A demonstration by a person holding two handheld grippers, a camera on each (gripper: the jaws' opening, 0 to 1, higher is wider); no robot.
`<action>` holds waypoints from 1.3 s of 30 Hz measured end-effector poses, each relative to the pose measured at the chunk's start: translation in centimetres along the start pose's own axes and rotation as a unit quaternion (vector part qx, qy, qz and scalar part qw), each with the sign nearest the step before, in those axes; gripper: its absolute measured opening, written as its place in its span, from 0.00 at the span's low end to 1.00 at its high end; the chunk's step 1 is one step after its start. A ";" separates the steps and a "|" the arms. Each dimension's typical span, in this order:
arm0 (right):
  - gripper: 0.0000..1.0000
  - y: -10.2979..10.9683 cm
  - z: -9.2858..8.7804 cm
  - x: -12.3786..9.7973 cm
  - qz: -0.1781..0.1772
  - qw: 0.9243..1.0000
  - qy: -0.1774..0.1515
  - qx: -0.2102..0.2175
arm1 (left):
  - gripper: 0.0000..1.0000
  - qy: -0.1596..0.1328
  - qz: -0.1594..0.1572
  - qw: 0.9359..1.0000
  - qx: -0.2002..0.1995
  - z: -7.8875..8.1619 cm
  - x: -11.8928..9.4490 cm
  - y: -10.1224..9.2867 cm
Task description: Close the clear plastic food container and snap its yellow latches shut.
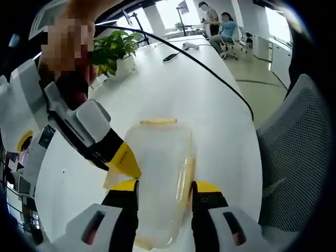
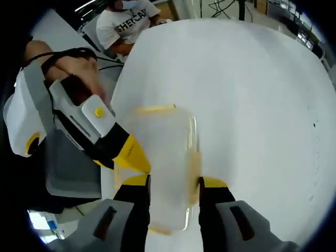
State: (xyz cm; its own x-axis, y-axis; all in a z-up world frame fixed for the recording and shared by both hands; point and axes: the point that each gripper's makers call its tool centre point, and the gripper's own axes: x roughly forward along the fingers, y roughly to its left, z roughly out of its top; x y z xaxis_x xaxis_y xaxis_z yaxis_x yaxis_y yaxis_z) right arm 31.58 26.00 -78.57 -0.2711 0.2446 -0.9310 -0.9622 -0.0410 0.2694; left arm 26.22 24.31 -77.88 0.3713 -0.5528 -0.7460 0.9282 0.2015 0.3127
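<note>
The clear plastic container lies lengthwise on the white table with its lid on. A yellow latch shows at its far end and another latch along its right side. My left gripper has one jaw against each long side of the container. The right gripper's yellow tip comes in from the left and touches the container's left edge. In the right gripper view the container sits between the jaws of my right gripper, and the left gripper's yellow tip touches its left side.
A potted plant stands at the far left of the table, and a black cable runs across it. A grey mesh chair stands at the right. People sit in the background, and a person sits beyond the table.
</note>
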 end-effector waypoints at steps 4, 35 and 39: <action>0.32 -0.1 -0.1 0.0 -0.001 1.000 0.001 0.001 | 0.34 0.000 0.001 1.000 0.000 0.0 0.0 0.1; 0.31 0.3 0.2 0.1 -0.009 0.998 0.055 0.016 | 0.32 -0.003 0.017 1.000 -0.006 -0.1 -0.2 0.7; 0.32 0.2 0.3 0.1 -0.007 0.999 0.047 0.017 | 0.33 -0.001 0.018 1.000 -0.005 0.0 -0.2 0.7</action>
State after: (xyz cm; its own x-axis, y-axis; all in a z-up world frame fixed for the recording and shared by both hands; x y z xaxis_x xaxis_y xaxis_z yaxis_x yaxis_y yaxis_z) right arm 31.38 26.32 -78.54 -0.2609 0.1531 -0.9531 -0.9647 -0.0050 0.2633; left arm 26.79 24.56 -77.54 0.4049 -0.5462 -0.7333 0.9143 0.2294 0.3339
